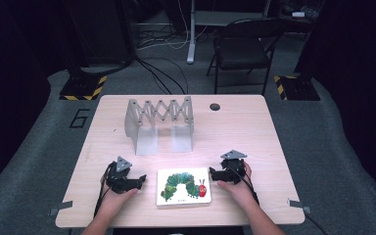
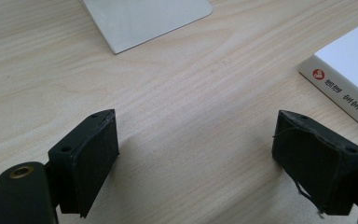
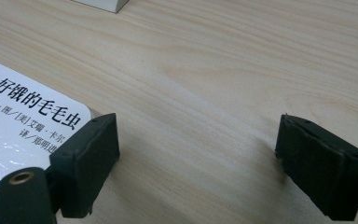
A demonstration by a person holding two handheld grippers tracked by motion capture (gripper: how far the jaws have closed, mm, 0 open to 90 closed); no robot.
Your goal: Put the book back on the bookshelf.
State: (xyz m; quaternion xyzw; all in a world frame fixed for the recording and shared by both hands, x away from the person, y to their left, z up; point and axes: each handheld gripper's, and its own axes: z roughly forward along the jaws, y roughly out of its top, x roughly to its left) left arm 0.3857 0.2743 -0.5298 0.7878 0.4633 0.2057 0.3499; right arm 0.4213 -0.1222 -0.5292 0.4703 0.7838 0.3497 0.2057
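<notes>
The book [image 1: 184,186] lies on the surface [image 1: 245,127] between the left hand-held gripper [image 1: 141,182] and the right hand-held gripper [image 1: 212,173], with the rack [image 1: 159,119] behind it.

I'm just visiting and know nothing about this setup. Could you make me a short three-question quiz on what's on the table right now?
1. True or false: the left gripper is shut on the picture book.
2. What lies flat between the two grippers?
3. The grey folding rack stands: A) on the book, B) behind the book, farther from the person, C) on the floor.

Key
1. False: its jaws stand wide apart over bare table.
2. The picture book with a caterpillar on its cover; the right gripper is open beside it.
3. B.
</notes>
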